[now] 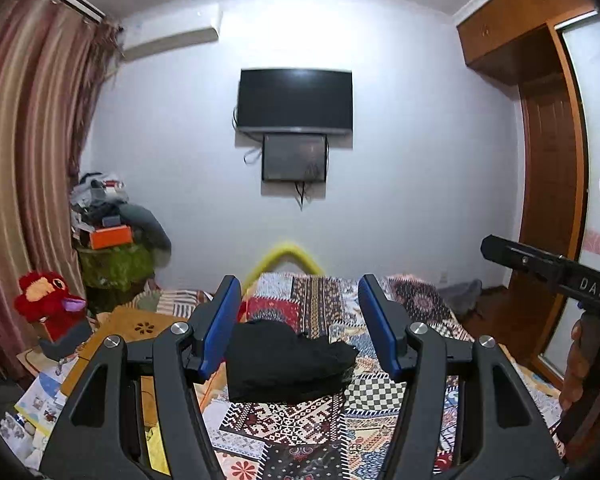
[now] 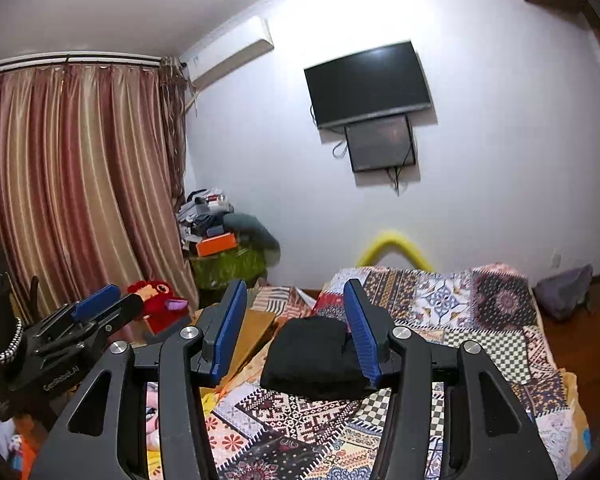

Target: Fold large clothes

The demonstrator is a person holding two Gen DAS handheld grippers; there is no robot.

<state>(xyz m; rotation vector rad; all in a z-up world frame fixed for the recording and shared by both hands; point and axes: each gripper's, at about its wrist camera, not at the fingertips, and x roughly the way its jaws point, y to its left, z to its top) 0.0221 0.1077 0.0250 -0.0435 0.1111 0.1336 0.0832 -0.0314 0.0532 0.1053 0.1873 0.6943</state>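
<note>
A folded black garment [image 1: 284,360] lies in a compact bundle on the patchwork bedspread [image 1: 400,304]. In the left wrist view my left gripper [image 1: 299,280] is held above the bed and points nearly level, its blue pads [image 1: 220,320] wide apart with nothing between them. The garment rests lower down and farther off, apart from the pads. In the right wrist view the same garment [image 2: 312,356] sits on the bedspread [image 2: 480,308] behind my right gripper [image 2: 295,283], which stands open and empty. The right gripper's black body [image 1: 548,270] and a hand show at the right edge of the left wrist view.
A dark TV [image 1: 295,101] hangs on the far wall. A wooden wardrobe [image 1: 548,152] stands right, striped curtains [image 1: 32,140] left. Beside the bed's left side are a red plush toy [image 1: 46,298], a wooden lap tray [image 1: 140,326] and a clutter pile [image 1: 112,220].
</note>
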